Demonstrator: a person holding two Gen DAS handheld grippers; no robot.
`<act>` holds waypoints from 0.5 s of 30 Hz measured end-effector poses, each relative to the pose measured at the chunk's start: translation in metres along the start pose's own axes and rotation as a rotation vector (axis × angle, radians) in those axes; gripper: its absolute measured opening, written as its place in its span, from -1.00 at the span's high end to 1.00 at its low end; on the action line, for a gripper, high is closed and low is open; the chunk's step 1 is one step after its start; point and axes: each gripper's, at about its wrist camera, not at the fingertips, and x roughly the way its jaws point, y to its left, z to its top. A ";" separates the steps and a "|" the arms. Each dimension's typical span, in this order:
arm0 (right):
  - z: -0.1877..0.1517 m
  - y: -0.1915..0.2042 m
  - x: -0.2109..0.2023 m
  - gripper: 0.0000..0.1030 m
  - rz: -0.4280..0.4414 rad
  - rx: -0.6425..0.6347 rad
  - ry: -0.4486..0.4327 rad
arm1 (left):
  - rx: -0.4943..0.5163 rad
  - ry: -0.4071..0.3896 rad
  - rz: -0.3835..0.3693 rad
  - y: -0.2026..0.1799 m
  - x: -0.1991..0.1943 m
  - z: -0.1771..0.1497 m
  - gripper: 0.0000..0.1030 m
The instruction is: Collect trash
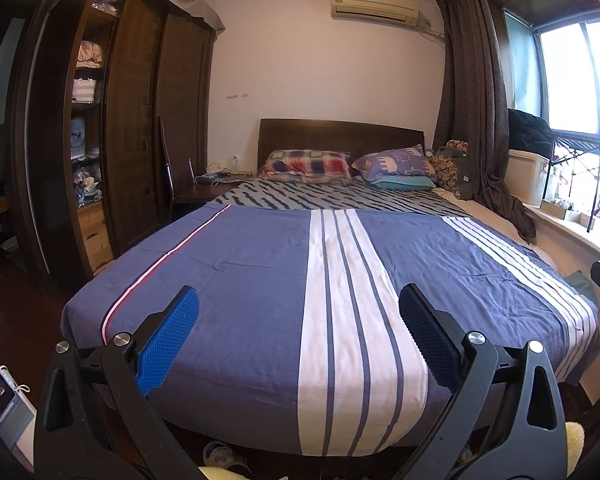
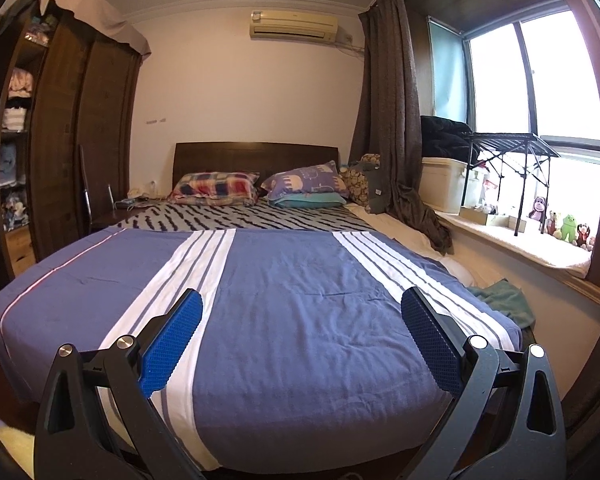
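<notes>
Left wrist view. The left gripper (image 1: 299,320) is held at the foot of the bed (image 1: 236,280), looking along its length toward the headboard. Its blue-padded fingers (image 1: 170,340) are spread wide with nothing between them. This reads as a carrying or surveying posture rather than a reach. The blue striped cover (image 1: 352,300) lies smooth and bare; no trash is visible on it. Two pillows (image 1: 306,166) sit at the head, where bedding belongs. The bedside table (image 1: 212,188) carries small loose items, too small to identify as rubbish or belongings. A wardrobe (image 1: 140,120) with an open shelf column stands on the left. Pale items on the floor under the bed's foot cannot be identified. No bin or bag is in view.

Right wrist view. The right gripper (image 2: 302,324) is also raised at the foot of the bed, nearer the window side, its fingers likewise spread and holding nothing. A green cloth (image 2: 504,300) lies crumpled in the gap between the mattress and the window ledge (image 2: 540,256), apparently dropped rather than placed. Soft toys (image 2: 568,228) stand in a row on the ledge, evidently arranged for display. A dark curtain (image 2: 392,100) hangs with its tail slumped onto the ledge.

Finding: the task's thing, trash, cannot be located in either view. The scene fits a search for rubbish or a room already cleared.
</notes>
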 end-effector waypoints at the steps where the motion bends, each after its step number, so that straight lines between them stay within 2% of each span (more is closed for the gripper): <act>1: 0.000 0.001 -0.001 -0.94 0.007 -0.001 0.000 | -0.002 -0.002 0.000 0.000 -0.001 0.000 -0.85; 15: 0.005 0.007 -0.001 -0.94 0.034 -0.012 -0.004 | -0.007 -0.015 -0.020 -0.001 -0.006 0.000 -0.85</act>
